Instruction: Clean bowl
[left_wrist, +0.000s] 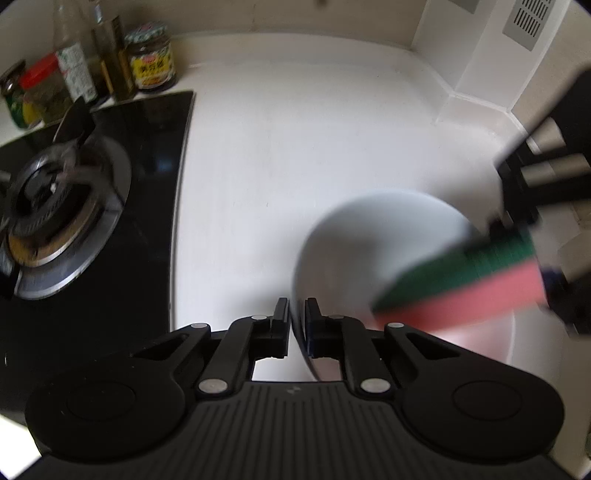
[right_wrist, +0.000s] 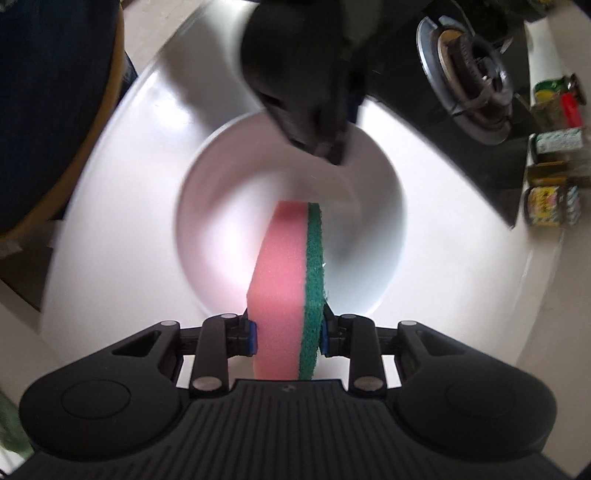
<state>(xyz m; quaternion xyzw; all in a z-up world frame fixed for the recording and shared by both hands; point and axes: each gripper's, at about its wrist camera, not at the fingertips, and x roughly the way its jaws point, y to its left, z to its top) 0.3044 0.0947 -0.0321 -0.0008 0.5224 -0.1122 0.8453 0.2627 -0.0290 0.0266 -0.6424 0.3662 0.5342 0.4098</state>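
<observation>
Motion blur softens the round white ceramic bowl (left_wrist: 354, 251) and the right gripper (left_wrist: 532, 236) in the left wrist view; the right wrist view likewise blurs the left gripper (right_wrist: 328, 147) to a dark mass. The bowl's near rim is cut off behind the left gripper's body.

The bowl sits on the white countertop (left_wrist: 295, 129), with bare counter beyond it toward the back wall. The black glass gas hob (left_wrist: 110, 166) lies to the left, near the bowl but apart from it, and a row of condiment jars and bottles (left_wrist: 92, 70) stands behind the hob.

The left gripper's jaws stand narrow, pinching the bowl's rim. The right gripper reaches in from the opposite side, clamped on a pink foam sponge with green scouring layer (right_wrist: 288, 273), held on edge and extending into the bowl interior.
</observation>
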